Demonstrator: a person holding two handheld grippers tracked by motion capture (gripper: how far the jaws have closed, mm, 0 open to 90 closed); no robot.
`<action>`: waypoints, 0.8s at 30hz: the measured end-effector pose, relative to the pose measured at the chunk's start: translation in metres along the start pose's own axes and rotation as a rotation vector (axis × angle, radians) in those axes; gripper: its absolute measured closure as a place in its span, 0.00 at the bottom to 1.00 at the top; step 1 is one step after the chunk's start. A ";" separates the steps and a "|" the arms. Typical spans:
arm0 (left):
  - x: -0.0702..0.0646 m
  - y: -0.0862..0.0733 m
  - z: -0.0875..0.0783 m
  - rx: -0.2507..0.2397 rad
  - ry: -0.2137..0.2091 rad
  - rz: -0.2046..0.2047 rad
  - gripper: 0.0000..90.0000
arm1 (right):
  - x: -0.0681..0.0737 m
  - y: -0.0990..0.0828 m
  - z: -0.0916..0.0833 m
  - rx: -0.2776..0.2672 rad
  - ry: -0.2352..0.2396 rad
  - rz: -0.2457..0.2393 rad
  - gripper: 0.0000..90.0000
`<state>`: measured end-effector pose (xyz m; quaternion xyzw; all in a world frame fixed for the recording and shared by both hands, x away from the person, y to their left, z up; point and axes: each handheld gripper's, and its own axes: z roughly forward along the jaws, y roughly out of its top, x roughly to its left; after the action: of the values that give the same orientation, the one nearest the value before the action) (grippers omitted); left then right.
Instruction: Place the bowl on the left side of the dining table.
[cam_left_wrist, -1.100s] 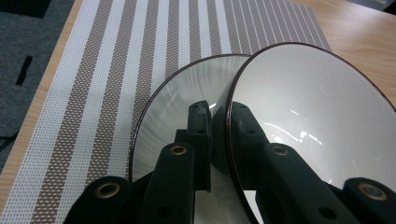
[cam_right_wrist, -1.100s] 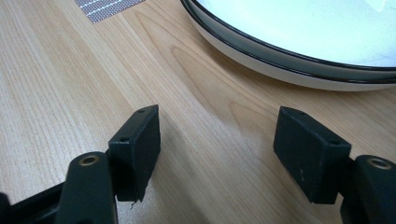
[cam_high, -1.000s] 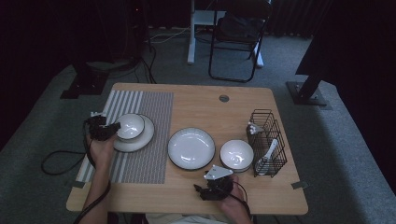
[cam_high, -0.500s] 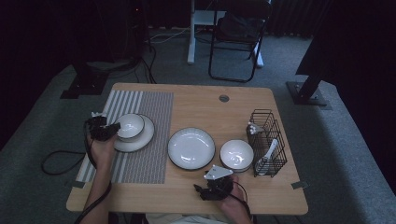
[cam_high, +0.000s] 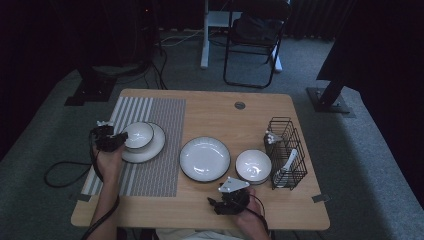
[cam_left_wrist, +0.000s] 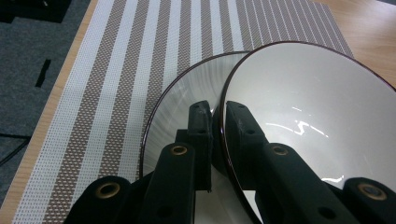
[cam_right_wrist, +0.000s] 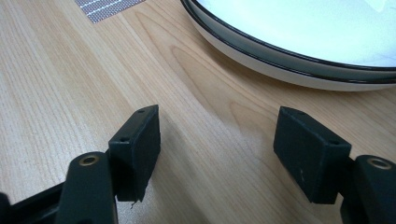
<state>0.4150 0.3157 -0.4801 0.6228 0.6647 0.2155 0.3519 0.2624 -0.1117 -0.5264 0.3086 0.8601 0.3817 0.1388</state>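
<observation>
A small white bowl with a dark rim sits on a white plate on the striped placemat. My left gripper is shut on the bowl's near rim, one jaw inside the bowl and one outside. My right gripper rests low over the wooden table at the front edge, open, with nothing between its jaws. Just ahead of it lies a larger white plate.
A second white bowl stands right of the middle plate. A black wire basket with a white spoon is at the right edge. A cable hole is in the table's far side. A chair stands beyond.
</observation>
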 end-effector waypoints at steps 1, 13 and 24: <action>0.000 0.000 0.000 0.000 0.002 0.001 0.91 | 0.000 0.000 0.000 0.000 0.000 0.000 0.35; -0.003 0.009 -0.011 -0.034 0.007 0.042 0.81 | 0.000 0.000 0.000 -0.002 0.000 -0.004 0.35; -0.008 0.010 -0.023 -0.085 0.037 0.071 0.76 | 0.000 0.000 0.000 -0.001 0.000 0.001 0.35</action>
<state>0.4049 0.3122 -0.4561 0.6264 0.6388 0.2674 0.3579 0.2624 -0.1116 -0.5264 0.3089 0.8599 0.3821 0.1387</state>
